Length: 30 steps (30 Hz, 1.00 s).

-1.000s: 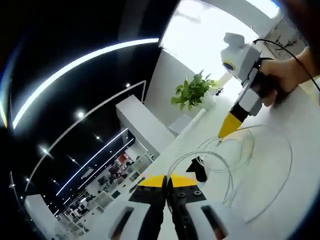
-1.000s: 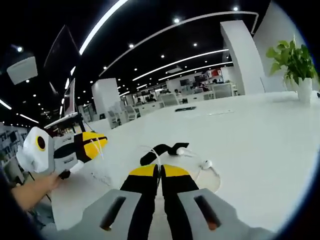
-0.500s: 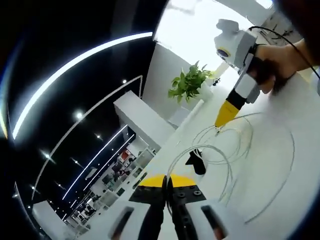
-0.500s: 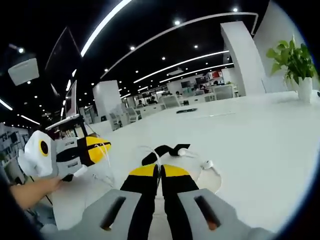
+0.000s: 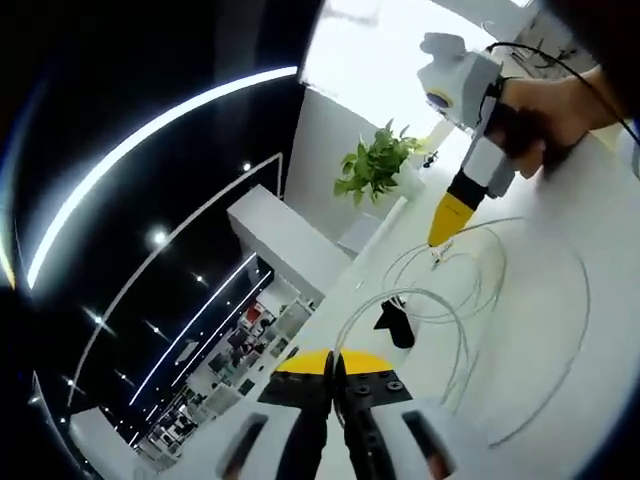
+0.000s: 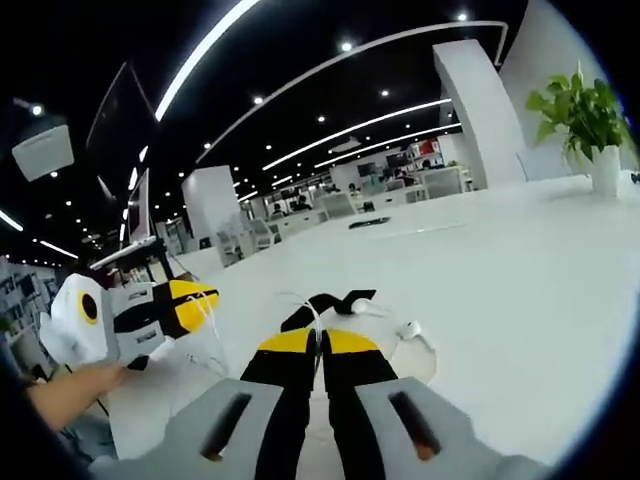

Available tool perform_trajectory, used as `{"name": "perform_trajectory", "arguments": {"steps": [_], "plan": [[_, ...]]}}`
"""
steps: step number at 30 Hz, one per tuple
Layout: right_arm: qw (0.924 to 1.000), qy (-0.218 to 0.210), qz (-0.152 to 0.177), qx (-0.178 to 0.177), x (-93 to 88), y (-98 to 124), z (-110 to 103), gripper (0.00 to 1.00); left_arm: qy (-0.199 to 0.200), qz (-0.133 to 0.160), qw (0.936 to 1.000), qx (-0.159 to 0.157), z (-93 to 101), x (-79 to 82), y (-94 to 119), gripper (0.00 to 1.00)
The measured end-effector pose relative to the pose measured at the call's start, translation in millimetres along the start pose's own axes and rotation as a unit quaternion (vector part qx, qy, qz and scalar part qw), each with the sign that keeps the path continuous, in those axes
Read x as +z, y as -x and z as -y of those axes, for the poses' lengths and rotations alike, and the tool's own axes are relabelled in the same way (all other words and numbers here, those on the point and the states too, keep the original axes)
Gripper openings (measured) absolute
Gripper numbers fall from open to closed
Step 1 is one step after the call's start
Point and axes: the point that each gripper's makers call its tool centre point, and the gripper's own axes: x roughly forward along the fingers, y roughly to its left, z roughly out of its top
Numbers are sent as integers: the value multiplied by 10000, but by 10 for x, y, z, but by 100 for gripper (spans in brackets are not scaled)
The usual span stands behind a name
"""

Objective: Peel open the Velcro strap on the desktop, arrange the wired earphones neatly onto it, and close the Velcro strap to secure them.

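The white earphone cable [image 5: 455,300] lies in loose loops on the white desk [image 5: 560,330]. A black Velcro strap [image 5: 396,324] sits among the loops, just beyond my left gripper [image 5: 333,358]. That gripper's jaws are closed, and a strand of cable runs in at their tips. My right gripper [image 5: 438,243] comes in from the upper right in a hand, its yellow tip pinching the cable. In the right gripper view, my right gripper [image 6: 320,338] is shut with cable entering its jaws. The strap [image 6: 325,302] and an earbud [image 6: 410,328] lie just ahead. The left gripper [image 6: 200,297] carries cable strands at its tip.
A potted green plant [image 5: 375,180] stands at the desk's far edge, also seen as the plant [image 6: 585,115] at right. A flat dark object [image 6: 370,221] lies far back on the desk. A hand [image 6: 70,385] holds the left gripper at the lower left.
In the left gripper view the right gripper has drifted slightly up and left with the cable. The strap and cable loops stay where they were. Both jaws stay shut.
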Motion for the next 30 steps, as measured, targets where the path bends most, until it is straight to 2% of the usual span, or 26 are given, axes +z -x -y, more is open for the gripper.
{"name": "perform_trajectory", "arguments": {"steps": [7, 9, 12, 16, 21, 30], "plan": [[10000, 46, 60, 41, 24, -7, -23, 5, 88, 214, 9997, -65, 41, 83, 80, 5], [9999, 25, 100, 83, 39, -4, -36, 5, 118, 364, 9992, -106, 59, 142, 104, 5], [9999, 71, 106, 76, 42, -7, -44, 5, 144, 402, 9990, -113, 55, 152, 98, 5], [9998, 79, 150, 82, 53, -4, -55, 5, 320, 544, 9979, -141, 37, 191, 114, 5], [9996, 121, 212, 163, 73, -7, -101, 5, 171, 738, 9969, -215, 91, 269, 128, 5], [9981, 29, 471, 402, 148, 9, -253, 5, 234, 956, 9947, -312, 107, 342, 120, 5]]}}
